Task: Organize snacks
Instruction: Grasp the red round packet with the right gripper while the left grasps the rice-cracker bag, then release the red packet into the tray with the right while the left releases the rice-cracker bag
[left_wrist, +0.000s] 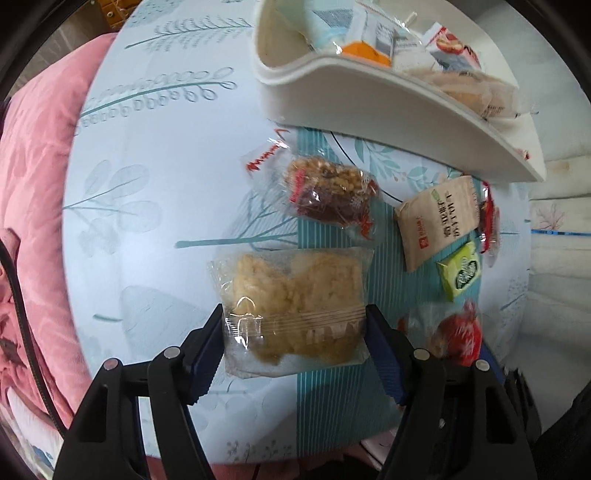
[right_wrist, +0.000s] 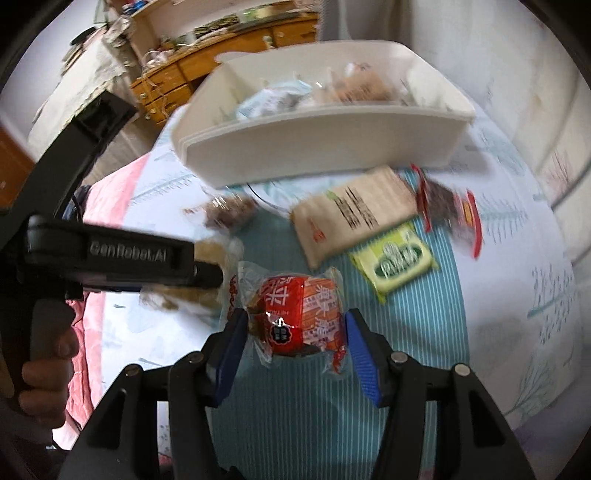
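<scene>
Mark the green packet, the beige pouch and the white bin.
green packet (right_wrist: 395, 258), right wrist view, middle of its printed face
beige pouch (left_wrist: 439, 218), left wrist view, centre of its printed front
white bin (right_wrist: 321, 144), right wrist view, bare front wall

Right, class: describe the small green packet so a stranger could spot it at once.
Start at the white plastic bin on the patterned sheet. Before it lies a beige paper sachet; the small lime-green square foil packet touches its near edge, the only green wrapper there.
</scene>
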